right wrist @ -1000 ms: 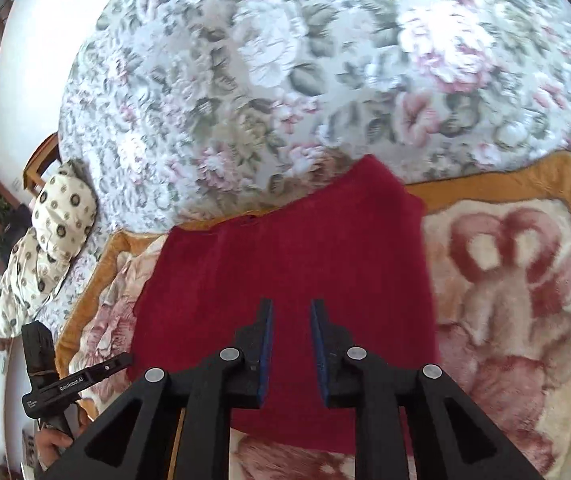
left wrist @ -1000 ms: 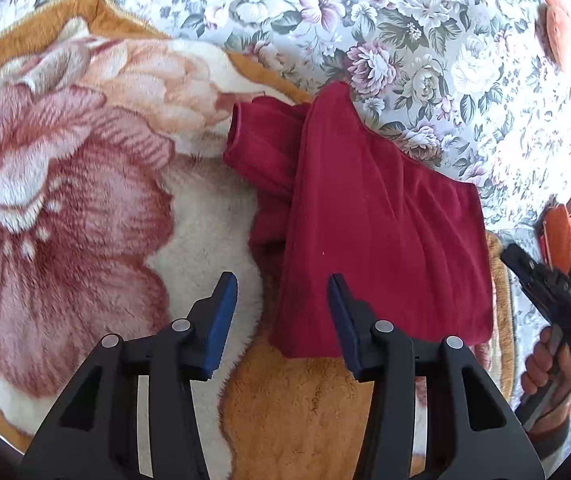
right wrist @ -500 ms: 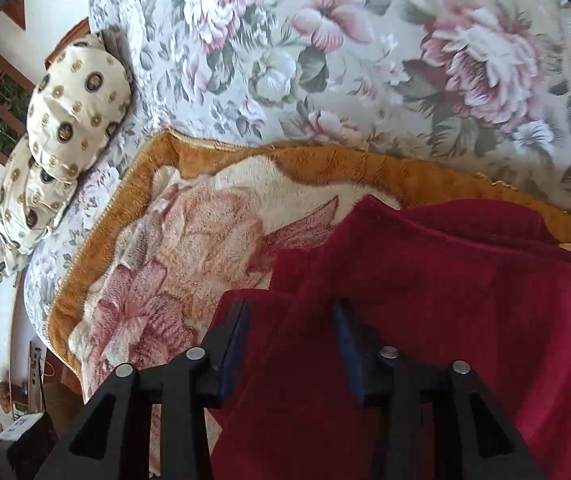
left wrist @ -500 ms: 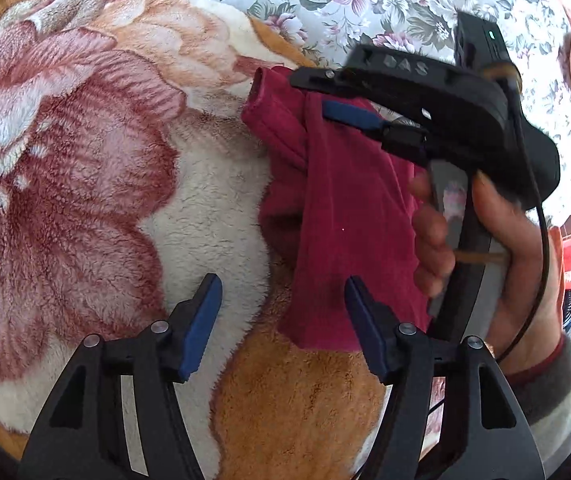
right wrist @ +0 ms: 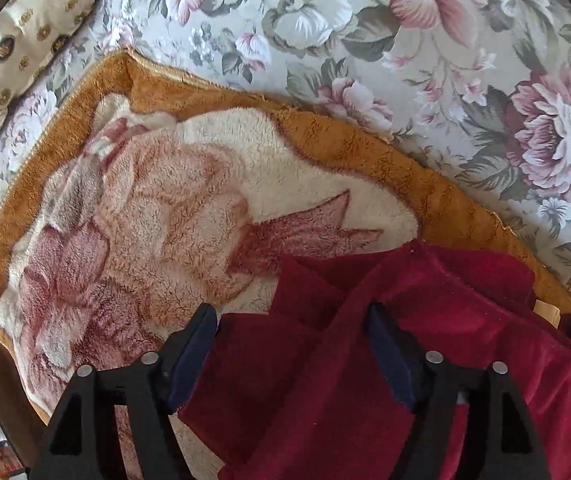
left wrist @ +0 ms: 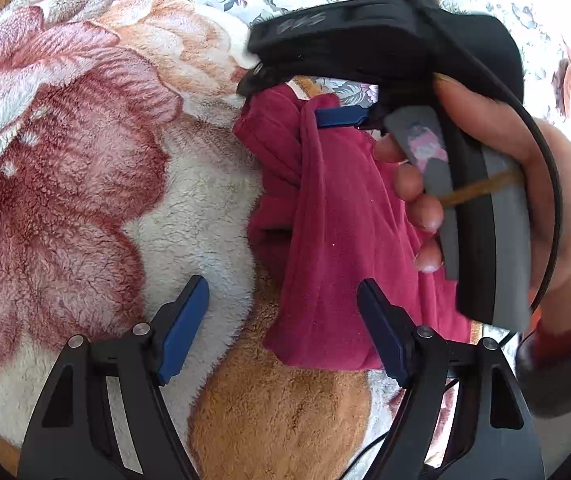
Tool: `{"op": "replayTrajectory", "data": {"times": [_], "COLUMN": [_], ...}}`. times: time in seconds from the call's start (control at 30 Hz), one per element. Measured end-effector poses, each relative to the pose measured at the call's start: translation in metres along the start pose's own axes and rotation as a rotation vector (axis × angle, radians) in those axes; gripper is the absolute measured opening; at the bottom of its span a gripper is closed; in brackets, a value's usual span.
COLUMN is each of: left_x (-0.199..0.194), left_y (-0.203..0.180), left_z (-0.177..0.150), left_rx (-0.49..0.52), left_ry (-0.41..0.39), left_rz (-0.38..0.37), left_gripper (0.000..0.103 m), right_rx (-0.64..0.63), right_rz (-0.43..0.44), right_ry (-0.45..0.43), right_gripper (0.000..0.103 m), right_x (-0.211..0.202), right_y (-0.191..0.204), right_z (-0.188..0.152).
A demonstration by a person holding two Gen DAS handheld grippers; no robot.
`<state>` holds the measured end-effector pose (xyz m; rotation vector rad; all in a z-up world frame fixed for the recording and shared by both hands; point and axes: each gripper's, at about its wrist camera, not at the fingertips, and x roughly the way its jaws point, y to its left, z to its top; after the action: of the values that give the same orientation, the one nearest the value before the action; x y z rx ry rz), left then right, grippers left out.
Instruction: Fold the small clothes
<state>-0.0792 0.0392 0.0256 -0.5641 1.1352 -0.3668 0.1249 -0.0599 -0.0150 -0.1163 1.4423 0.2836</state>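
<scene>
Dark red folded knit garment (left wrist: 337, 240) is seen lying on the plush floral fleece blanket (left wrist: 85, 160), ahead of both grippers. Left gripper (left wrist: 283, 328) is held spread wide, empty, its right finger over the cloth's near edge. Right gripper (right wrist: 291, 344) is likewise spread wide, straddling a raised fold.

A home bedroom — floral bedspread (right wrist: 425, 60), plush blanket (right wrist: 165, 200), pillow (right wrist: 25, 28).

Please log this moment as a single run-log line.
garment: red garment partly folded on fleece blanket | left claw: open, at near edge | right claw: open, over far end
</scene>
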Motion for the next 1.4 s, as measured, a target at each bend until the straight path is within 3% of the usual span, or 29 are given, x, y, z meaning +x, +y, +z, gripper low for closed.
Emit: {"op": "replayTrajectory", "data": {"times": [0.2,0.37,0.43,0.47,0.5,0.53,0.6,0.63,0.83,0.9,1.03,1.2,1.3,1.4], "left_x": [0.003,0.010,0.015,0.018,0.023,0.029,0.028,0.024,-0.014,-0.013,0.011,0.064,0.100,0.107], "left_y": [0.003,-0.002,-0.012,-0.016,-0.020,-0.023,-0.029,-0.034,-0.083,-0.104,-0.156,-0.215,-0.238,-0.246], "left_z": [0.005,0.011,0.012,0.012,0.012,0.012,0.010,0.009,0.004,0.000,-0.016,-0.051,-0.072,-0.083], "left_rx": [-0.052,-0.048,-0.019,-0.003,0.004,0.007,0.026,0.045,0.216,0.257,0.354,0.479,0.598,0.701], "left_ry": [-0.002,-0.027,-0.034,-0.024,0.006,0.047,0.034,0.021,-0.060,-0.042,0.015,0.156,0.230,0.246], "left_rz": [-0.043,-0.046,-0.038,-0.053,-0.094,-0.119,-0.125,-0.144,-0.310,-0.367,-0.394,-0.399,-0.350,-0.328], "left_gripper": [0.081,0.095,0.095,0.089,0.055,0.035,0.032,0.024,0.023,0.023,0.023,0.023,0.022,0.022], "right_rx": [-0.107,-0.201,-0.213,-0.197,-0.181,-0.159,-0.131,-0.121,0.015,0.057,0.154,0.303,0.391,0.519], "right_rz": [-0.122,-0.165,-0.163,-0.145,-0.122,-0.098,-0.052,-0.042,0.058,0.078,0.080,0.090,0.103,0.240], "right_ry": [0.034,-0.042,-0.072,-0.088,-0.107,-0.133,-0.177,-0.203,-0.367,-0.404,-0.438,-0.408,-0.356,-0.384], "right_gripper": [0.071,0.044,0.032,0.028,0.026,0.024,0.023,0.022,0.021,0.021,0.021,0.021,0.021,0.022], "right_x": [0.007,-0.001,-0.008,-0.014,-0.022,-0.031,-0.050,-0.062,-0.138,-0.157,-0.178,-0.153,-0.113,-0.087], "right_y": [0.010,0.008,0.005,0.000,-0.004,-0.011,-0.023,-0.029,-0.078,-0.103,-0.162,-0.239,-0.268,-0.291], "right_z": [-0.001,-0.023,-0.032,-0.037,-0.041,-0.045,-0.055,-0.061,-0.098,-0.114,-0.151,-0.199,-0.217,-0.234]}}
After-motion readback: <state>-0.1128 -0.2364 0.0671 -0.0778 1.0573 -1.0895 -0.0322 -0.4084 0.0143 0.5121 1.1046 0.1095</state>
